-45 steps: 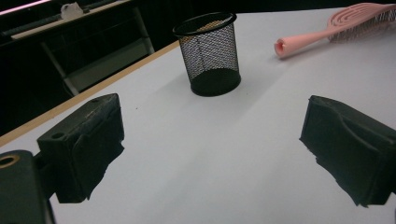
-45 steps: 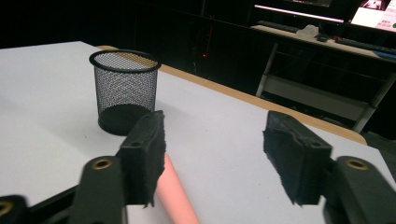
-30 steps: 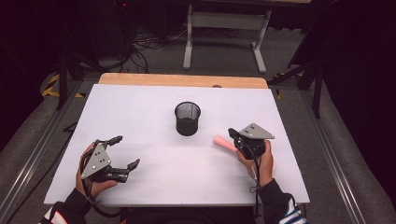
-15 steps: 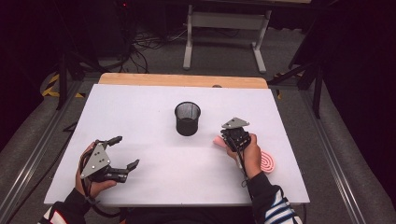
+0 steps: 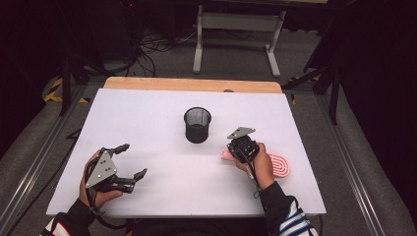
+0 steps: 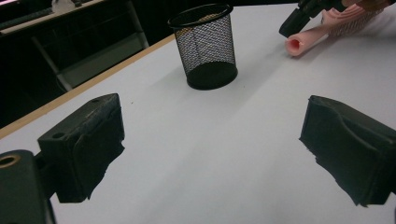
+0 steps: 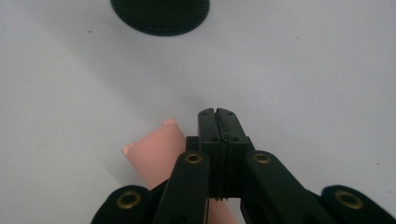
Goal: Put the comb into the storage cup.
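Note:
A pink tool lies on the white table, its tube-like handle pointing left and its flat coiled head to the right of the person's right hand. The right gripper hovers over the handle. In the right gripper view its jaws are shut together with nothing between them, and the pink handle lies just left of them. A black mesh cup stands upright mid-table. The left gripper rests near the front left, open and empty; it faces the cup and the pink handle.
A wooden strip edges the far side of the table. Beyond it are a metal stand and cables on the floor. Bare table surface lies between the two hands and left of the cup.
The right hand has moved left with its shut gripper, uncovering the pink coiled head on its right. The left hand has stayed put.

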Motion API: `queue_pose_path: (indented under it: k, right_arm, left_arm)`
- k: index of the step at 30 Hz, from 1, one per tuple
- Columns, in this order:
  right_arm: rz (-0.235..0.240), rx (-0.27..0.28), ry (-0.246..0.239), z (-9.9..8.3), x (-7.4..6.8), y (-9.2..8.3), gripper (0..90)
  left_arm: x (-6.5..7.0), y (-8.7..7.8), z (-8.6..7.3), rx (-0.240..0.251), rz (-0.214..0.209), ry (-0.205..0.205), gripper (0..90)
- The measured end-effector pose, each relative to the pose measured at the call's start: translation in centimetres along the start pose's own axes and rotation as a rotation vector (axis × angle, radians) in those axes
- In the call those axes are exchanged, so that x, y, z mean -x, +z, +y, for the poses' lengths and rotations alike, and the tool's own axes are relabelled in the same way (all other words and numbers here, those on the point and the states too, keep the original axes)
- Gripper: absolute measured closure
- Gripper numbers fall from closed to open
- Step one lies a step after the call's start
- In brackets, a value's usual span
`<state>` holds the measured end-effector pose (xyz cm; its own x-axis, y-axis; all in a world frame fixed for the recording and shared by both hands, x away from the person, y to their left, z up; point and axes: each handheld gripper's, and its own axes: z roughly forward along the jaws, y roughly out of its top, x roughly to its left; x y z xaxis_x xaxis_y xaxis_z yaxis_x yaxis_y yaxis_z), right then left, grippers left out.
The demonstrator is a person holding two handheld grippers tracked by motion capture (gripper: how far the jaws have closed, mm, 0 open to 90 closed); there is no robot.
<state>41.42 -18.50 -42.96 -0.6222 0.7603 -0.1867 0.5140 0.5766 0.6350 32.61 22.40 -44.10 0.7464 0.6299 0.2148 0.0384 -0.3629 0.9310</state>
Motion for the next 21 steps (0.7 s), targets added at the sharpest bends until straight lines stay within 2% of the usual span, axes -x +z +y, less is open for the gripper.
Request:
queue_pose_path:
  k: [5,8,14,21]
  right_arm:
    - [0.027,-0.011,-0.021,-0.3,-0.4,-0.5,89.9]
    - [0.05,-0.019,-0.031,-1.1,-0.5,-1.1,89.7]
    - [0.076,-0.023,-0.029,-2.2,0.1,-2.2,89.7]
    - [0.099,-0.016,-0.049,-2.4,-0.3,-2.5,89.0]
  left_arm:
    - [0.0,0.0,0.0,-0.002,0.0,0.005,7.0]
    - [0.1,0.0,0.0,-0.005,0.001,0.005,6.9]
    - [0.1,0.0,0.0,-0.008,0.007,0.004,7.0]
    - [0.1,0.1,0.0,-0.011,0.006,0.005,7.0]
